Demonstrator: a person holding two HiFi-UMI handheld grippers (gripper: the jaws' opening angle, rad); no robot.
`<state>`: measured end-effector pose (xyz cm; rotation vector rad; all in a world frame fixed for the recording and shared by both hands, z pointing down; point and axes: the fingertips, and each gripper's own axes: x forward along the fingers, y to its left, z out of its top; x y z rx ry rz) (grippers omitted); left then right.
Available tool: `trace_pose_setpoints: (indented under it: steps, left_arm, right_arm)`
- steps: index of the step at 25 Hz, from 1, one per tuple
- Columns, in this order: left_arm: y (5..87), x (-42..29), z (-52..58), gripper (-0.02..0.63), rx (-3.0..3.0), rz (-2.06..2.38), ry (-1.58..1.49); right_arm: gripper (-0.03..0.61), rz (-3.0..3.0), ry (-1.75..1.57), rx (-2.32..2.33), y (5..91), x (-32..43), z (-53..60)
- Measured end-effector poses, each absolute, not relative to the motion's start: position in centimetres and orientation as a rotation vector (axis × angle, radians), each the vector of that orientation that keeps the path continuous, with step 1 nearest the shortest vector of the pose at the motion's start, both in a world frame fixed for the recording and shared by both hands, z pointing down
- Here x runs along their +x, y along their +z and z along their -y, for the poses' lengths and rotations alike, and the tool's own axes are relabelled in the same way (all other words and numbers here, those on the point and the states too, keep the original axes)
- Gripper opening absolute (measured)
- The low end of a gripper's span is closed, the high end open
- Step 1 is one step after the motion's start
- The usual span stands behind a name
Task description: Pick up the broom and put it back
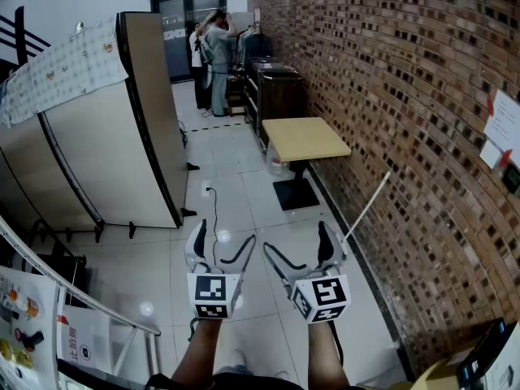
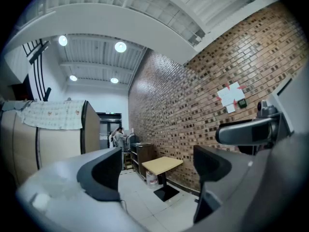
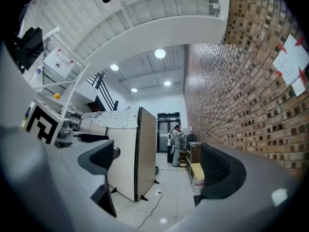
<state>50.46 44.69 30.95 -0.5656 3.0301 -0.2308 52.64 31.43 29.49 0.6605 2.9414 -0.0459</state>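
A slim, pale broom handle (image 1: 367, 207) leans against the brick wall (image 1: 406, 96) at right, just beyond the right gripper (image 1: 296, 246), with its head out of sight. The paper notices (image 1: 504, 128) pinned higher on that wall carry print too small to read. The right gripper and the left gripper (image 1: 223, 246) hover with jaws spread wide and empty, with a wood-topped table (image 1: 305, 136) farther along the wall.

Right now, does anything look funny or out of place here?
A thin white stick, probably the broom handle, leans slanted against the brick wall rather than being put away. A loose cable also trails across the floor.
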Motion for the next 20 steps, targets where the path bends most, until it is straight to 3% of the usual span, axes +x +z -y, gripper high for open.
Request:
trace_pose_setpoints:
  steps: [9, 20]
  left_arm:
    - [29.9, 46.8, -56.4, 0.465, -0.390, -3.046, -0.142]
    - [31.1, 40.5, -63.0, 0.459, -0.368, -3.058, -0.097]
  right_arm:
    - [0.560, -2.889, -0.015, 0.886, 28.3, 46.8, -43.6]
    - [0.543, -2.924, 0.030, 0.869, 30.1, 39.7, -49.5]
